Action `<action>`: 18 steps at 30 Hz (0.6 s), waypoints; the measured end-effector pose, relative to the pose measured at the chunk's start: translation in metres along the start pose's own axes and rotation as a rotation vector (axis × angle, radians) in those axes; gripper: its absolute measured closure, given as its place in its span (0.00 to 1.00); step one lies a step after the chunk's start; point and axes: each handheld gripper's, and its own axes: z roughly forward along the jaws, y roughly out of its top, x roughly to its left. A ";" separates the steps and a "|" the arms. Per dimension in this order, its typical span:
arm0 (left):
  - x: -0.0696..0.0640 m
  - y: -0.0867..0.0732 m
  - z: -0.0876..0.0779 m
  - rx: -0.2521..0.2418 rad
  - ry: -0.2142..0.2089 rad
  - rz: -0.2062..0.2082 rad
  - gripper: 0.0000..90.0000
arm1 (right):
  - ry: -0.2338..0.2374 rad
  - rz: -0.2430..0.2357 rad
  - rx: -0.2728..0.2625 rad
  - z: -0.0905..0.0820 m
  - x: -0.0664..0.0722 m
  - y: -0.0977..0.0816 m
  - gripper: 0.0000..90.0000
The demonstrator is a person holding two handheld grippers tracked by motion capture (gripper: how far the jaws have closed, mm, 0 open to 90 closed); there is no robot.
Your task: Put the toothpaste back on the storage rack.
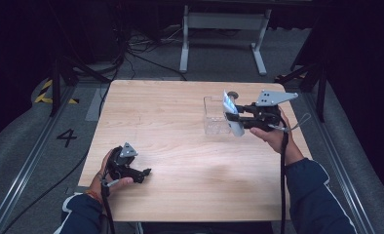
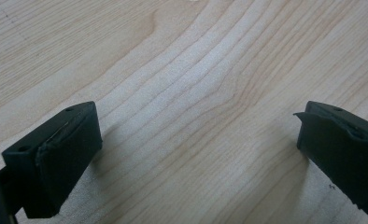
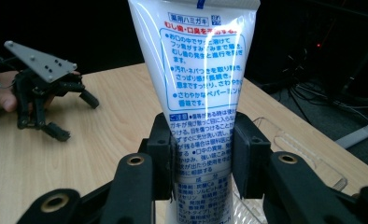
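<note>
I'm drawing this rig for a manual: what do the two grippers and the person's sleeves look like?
Both the left gripper and the right gripper are black linkage frames with blocky black jaws and brass-coloured pivot pins. Each carries a grey three-cornered plate with small holes, and a black cable trails from each. The sleeves are dark blue.

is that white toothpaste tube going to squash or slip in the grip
The white plastic toothpaste tube probably dents a little: the right hand-held gripper pinches its soft body from both sides. Its glossy skin shows glare, so it may slide if the grip loosens. It looks light, held upright above the clear plastic tray without sagging.
</note>
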 end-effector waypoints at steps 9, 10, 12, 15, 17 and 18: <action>0.000 0.000 0.000 0.000 0.000 0.000 0.00 | -0.018 0.007 -0.009 0.011 -0.010 0.012 0.73; 0.000 0.000 0.000 -0.001 -0.001 0.001 0.00 | -0.018 0.008 -0.009 0.012 -0.011 0.013 0.73; 0.000 0.000 0.000 0.001 0.000 0.000 0.00 | -0.024 0.008 -0.007 0.015 -0.012 0.014 0.73; 0.000 0.000 0.000 0.000 0.000 0.000 0.00 | -0.033 0.011 -0.004 0.019 -0.016 0.015 0.73; 0.000 0.000 0.000 0.000 0.000 0.000 0.00 | -0.034 0.016 -0.008 0.021 -0.018 0.015 0.73; 0.000 0.000 0.000 -0.001 -0.001 0.001 0.00 | -0.030 0.022 -0.012 0.022 -0.019 0.016 0.73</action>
